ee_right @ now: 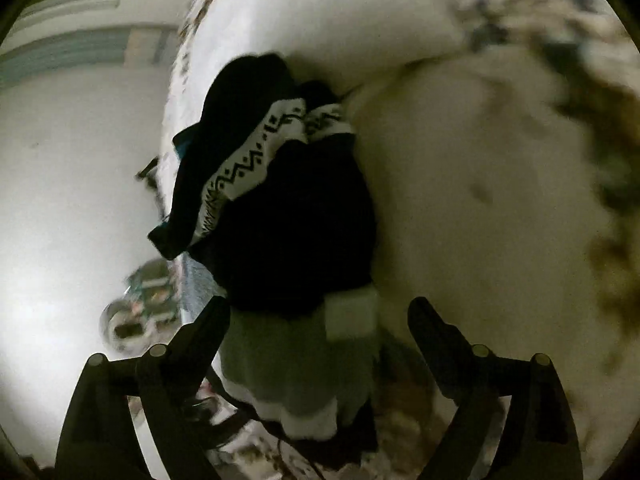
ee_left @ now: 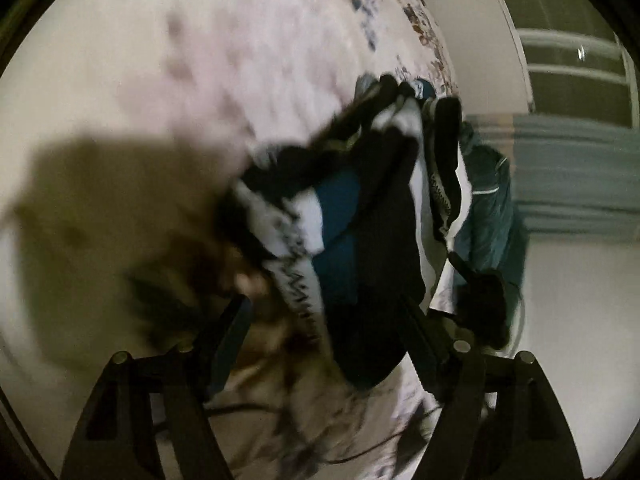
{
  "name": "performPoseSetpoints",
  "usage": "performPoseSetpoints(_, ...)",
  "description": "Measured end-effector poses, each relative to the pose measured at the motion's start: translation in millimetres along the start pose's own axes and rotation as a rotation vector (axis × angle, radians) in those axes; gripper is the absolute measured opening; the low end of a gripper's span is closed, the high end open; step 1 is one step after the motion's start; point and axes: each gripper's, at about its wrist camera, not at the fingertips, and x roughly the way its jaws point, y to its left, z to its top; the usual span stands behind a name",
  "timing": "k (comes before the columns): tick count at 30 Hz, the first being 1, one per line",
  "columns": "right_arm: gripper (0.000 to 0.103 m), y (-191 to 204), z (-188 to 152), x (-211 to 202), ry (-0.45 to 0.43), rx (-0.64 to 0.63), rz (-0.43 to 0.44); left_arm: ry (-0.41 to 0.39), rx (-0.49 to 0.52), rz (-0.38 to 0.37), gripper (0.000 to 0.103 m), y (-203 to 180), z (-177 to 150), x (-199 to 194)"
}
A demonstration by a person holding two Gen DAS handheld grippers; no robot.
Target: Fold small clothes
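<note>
Both grippers gape empty over the pale floral bedspread point(ee_left: 132, 80), the left gripper point(ee_left: 324, 316) and right gripper point(ee_right: 318, 320) each facing the heap of small black, blue and white zigzag-trimmed clothes point(ee_right: 280, 208) dead ahead, its length running away from the fingers, seemingly equally near both.

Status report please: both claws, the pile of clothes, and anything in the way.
Left claw open, right claw open. Clothes pile heaped unfolded on the bedspread. Frames blurred; no obstruction seen.

L claw point(ee_left: 326, 312) and R claw point(ee_right: 320, 314): both w/ fingers spread wide (views blurred).
</note>
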Motion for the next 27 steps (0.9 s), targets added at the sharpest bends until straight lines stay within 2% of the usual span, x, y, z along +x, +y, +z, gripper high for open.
performPoseSetpoints(2,0.092,-3,16,21,0.071,-0.03,0.054,-0.022,-0.012,-0.045,0.072,-2,0,22)
performPoseSetpoints(5,0.094,-2,31,49,0.14,-0.073,0.092,-0.066,-0.014,-0.05,0.073,-9,6,44)
performPoseSetpoints(8,0.094,-2,40,63,0.148,-0.077,0.136,-0.161,-0.06,-0.072,0.072,-11,12,49)
performPoseSetpoints(9,0.091,-2,40,63,0.139,-0.072,0.154,-0.19,-0.065,-0.079,0.068,-13,13,48)
performPoseSetpoints(10,0.088,-2,41,62,0.122,-0.069,0.17,-0.207,-0.066,-0.077,0.048,-15,14,46)
performPoseSetpoints(12,0.053,-4,37,61,0.094,-0.07,0.175,-0.199,-0.055,-0.063,0.032,-20,17,40)
performPoseSetpoints(13,0.051,-7,33,59,0.083,-0.063,0.166,-0.181,-0.047,-0.072,0.027,-23,20,34)
performPoseSetpoints(15,0.042,-9,19,50,0.035,-0.04,0.184,-0.135,-0.011,-0.065,0.025,-33,27,16)
performPoseSetpoints(18,0.04,-9,-26,33,-0.031,0.024,0.217,-0.097,0.092,-0.045,0.024,-52,35,-16)
performPoseSetpoints(22,0.04,-18,-127,22,-0.086,0.179,0.194,0.039,0.199,0.01,0.024,-58,39,-62)
performPoseSetpoints(24,0.04,-18,-180,23,-0.091,0.215,0.153,0.101,0.23,0.076,0.025,-45,35,-76)
performPoseSetpoints(25,0.04,-19,-209,27,-0.081,0.235,0.118,0.139,0.244,0.116,0.03,-34,27,-77)
performPoseSetpoints(26,0.043,-21,-221,29,-0.074,0.245,0.098,0.189,0.239,0.179,0.034,-19,24,-77)
performPoseSetpoints(27,0.048,-24,-234,35,-0.061,0.251,0.063,0.226,0.209,0.227,0.051,-5,24,-75)
